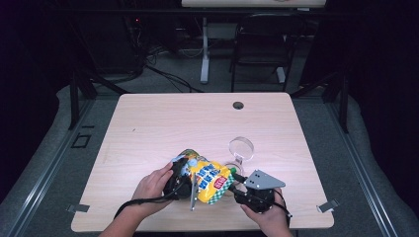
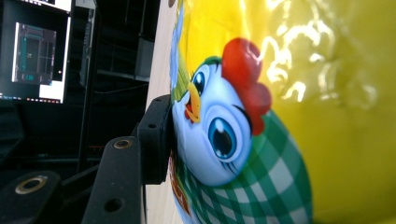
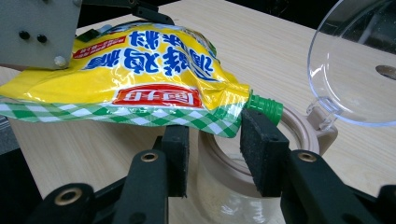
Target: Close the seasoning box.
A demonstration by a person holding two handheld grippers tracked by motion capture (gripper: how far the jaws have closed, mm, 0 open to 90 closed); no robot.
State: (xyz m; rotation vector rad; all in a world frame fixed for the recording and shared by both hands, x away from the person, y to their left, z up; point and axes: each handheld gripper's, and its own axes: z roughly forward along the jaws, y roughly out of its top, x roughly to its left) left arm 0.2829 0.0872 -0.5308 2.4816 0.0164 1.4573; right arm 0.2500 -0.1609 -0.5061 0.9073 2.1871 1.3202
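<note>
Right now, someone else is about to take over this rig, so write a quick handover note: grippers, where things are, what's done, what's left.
Left gripper: shut on the yellow pouch, holding it roughly level above the table.
Right gripper: open; its pads sit either side of the pouch's corner just below the green spout, not pressing. No cap shows on the spout.
Glass jar: on the table under the spout, hinged clear lid swung open. Whether anything has been poured in yet cannot be told.
Left to do, probably: tip the pouch so the spout empties into the jar, then close the lid.

Probably a lab: dark room, monitor [image 2: 37,51], bare table [image 1: 163,123], floor cables [image 1: 168,74].
</note>
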